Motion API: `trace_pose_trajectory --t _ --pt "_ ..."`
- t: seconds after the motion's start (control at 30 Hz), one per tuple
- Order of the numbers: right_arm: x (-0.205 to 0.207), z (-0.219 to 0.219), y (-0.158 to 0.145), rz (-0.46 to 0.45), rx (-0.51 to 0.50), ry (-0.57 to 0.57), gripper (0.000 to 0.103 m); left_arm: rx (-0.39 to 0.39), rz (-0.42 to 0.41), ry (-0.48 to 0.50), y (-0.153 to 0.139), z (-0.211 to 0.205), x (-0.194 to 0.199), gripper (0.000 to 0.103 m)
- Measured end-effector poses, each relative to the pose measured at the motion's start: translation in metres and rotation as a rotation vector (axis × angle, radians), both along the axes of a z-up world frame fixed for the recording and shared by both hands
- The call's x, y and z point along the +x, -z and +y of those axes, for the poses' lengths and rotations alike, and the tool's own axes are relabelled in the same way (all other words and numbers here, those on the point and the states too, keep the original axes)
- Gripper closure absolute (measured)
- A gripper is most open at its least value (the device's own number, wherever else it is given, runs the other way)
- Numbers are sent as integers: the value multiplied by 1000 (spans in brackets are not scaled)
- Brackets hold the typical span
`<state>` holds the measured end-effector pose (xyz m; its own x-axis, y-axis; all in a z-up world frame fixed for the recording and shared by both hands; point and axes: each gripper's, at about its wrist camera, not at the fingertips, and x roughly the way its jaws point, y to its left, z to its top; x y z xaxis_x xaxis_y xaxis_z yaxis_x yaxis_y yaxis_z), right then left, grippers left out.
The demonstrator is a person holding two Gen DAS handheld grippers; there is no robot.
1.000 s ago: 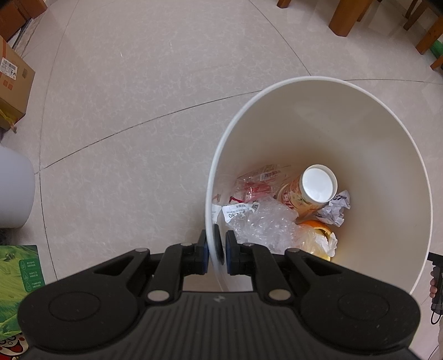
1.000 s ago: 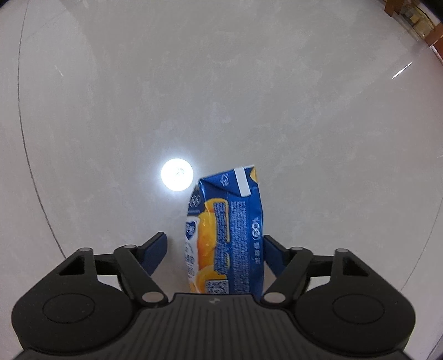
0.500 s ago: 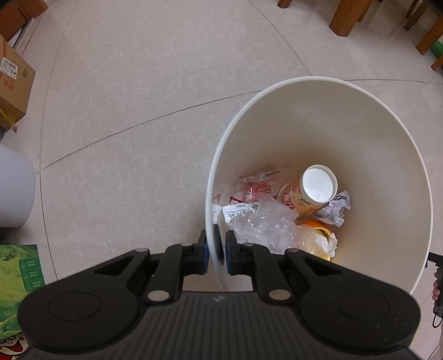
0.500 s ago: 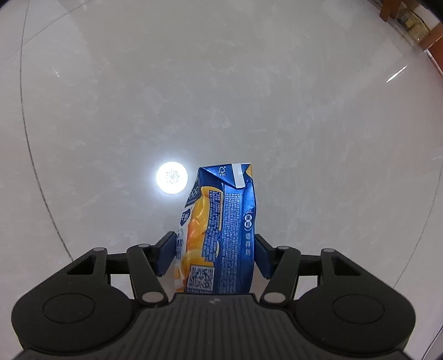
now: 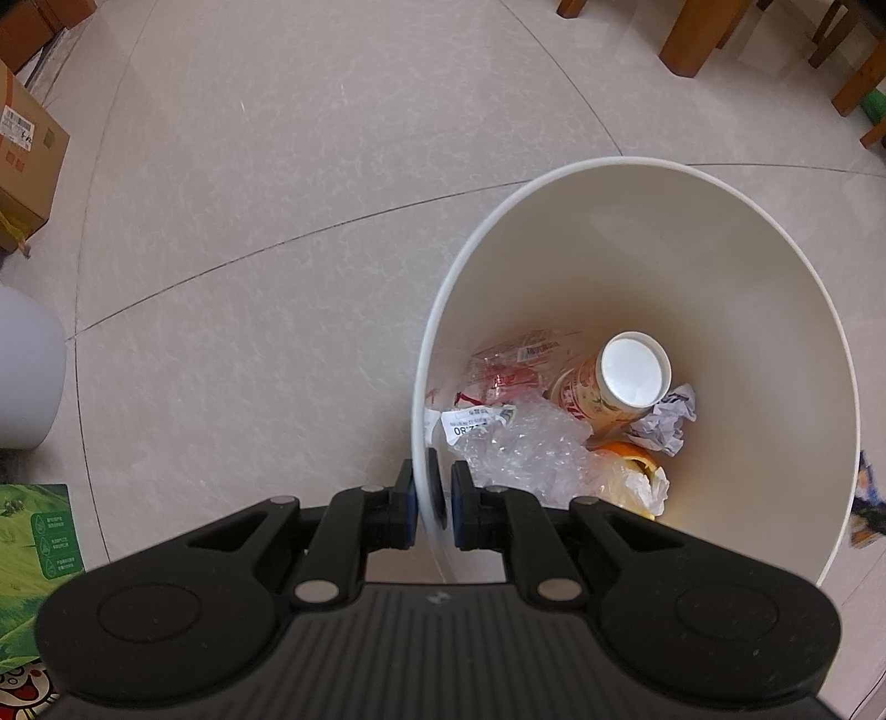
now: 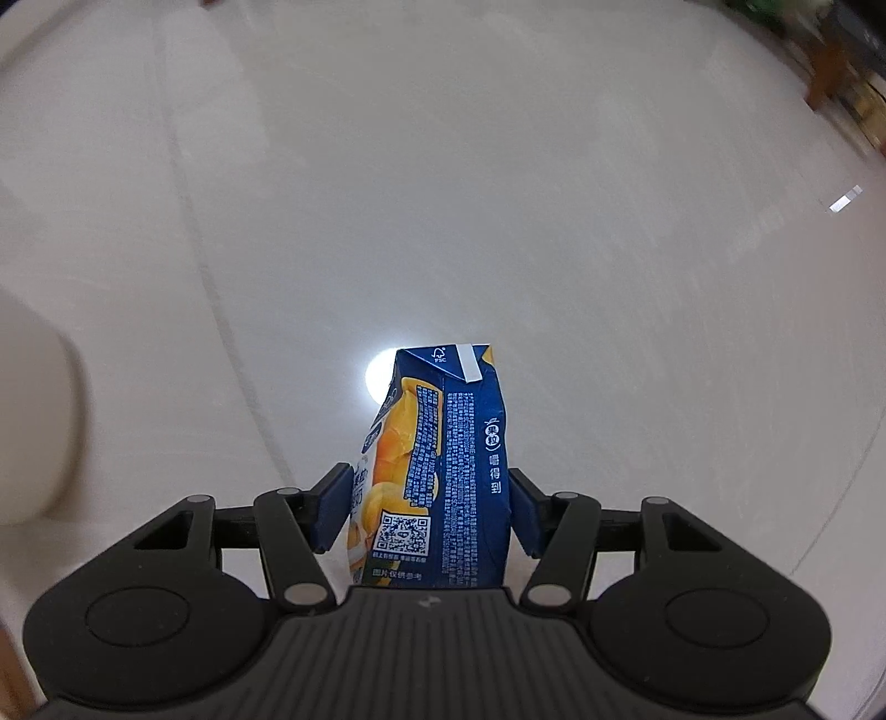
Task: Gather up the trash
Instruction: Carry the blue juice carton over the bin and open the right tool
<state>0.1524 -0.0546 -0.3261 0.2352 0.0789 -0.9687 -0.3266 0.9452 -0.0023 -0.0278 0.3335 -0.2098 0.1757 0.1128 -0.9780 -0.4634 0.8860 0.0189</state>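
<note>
Pale floor tiles filled both views, with wooden furniture legs at the upper right and a cardboard box at the left edge of the left wrist view. At lower centre of that view the left gripper had its jaws pinched on the near rim of the white waste bin, whose bottom held a paper cup, crumpled plastic wrap and a paper wad. At lower centre of the right wrist view the right gripper had its jaws clamped on the flanks of a blue and orange juice carton, which looked clear of the floor. Doing this step well likely meant keeping that squeeze firm, carrying the carton above the bin's wide mouth while the left grip steadied the rim, and letting go only once it hung over the opening, since a soft carton could slip.
</note>
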Motion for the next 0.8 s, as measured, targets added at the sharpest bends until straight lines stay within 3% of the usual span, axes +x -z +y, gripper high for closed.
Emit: trace_pose_trajectory --t 0.3,0.43,0.6,0.8 --pt "-15 75 -140 -170 153 -256 40 -2 -1 4 -1 -1 0 95" --pt "-33 115 -187 -219 220 -388 39 -6 -3 5 0 -1 -1 95" --pt "-51 182 -225 -226 287 -548 39 -17 -7 3 0 0 -2 95" --pt "-73 236 -224 -196 330 -670 39 -16 -7 9 0 -1 -2 95"
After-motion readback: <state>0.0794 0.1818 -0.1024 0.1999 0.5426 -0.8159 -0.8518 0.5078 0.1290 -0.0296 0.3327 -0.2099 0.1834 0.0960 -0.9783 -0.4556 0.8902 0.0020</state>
